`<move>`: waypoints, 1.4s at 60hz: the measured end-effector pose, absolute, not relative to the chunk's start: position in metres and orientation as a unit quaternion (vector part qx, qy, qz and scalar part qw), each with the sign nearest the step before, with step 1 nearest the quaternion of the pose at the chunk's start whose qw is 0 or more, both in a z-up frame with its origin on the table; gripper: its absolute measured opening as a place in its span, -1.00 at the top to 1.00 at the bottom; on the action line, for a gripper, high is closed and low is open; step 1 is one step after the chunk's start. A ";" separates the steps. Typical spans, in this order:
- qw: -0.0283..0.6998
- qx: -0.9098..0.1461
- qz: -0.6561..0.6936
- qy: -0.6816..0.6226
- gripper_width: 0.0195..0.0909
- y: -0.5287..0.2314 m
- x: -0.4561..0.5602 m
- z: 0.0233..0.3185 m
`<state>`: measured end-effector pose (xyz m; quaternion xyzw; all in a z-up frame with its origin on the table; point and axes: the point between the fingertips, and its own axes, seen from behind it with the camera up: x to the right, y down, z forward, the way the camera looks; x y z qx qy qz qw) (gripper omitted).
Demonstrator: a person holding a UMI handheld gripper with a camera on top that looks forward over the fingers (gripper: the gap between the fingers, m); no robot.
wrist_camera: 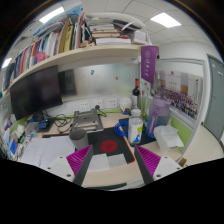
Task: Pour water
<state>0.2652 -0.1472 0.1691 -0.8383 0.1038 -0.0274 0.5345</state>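
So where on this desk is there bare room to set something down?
Little. The desk is bare to the right of the bottle. A black mat just ahead of the open fingers looks free. Left of it, papers and clutter crowd the surface below the monitor.

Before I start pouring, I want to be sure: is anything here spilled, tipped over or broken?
Nothing stands out. The desk is crowded, but the bottle beyond the open gripper stands upright, the dark bottle behind it too, and the books sit in order on the shelf. I see no spill.
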 end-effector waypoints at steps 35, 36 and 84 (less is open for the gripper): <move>0.576 -0.812 -0.080 0.058 -0.77 0.038 0.404 0.091; 0.575 -0.813 -0.076 0.057 -0.73 0.040 0.404 0.088; 0.590 -0.788 -0.166 -0.057 0.49 0.064 0.372 0.135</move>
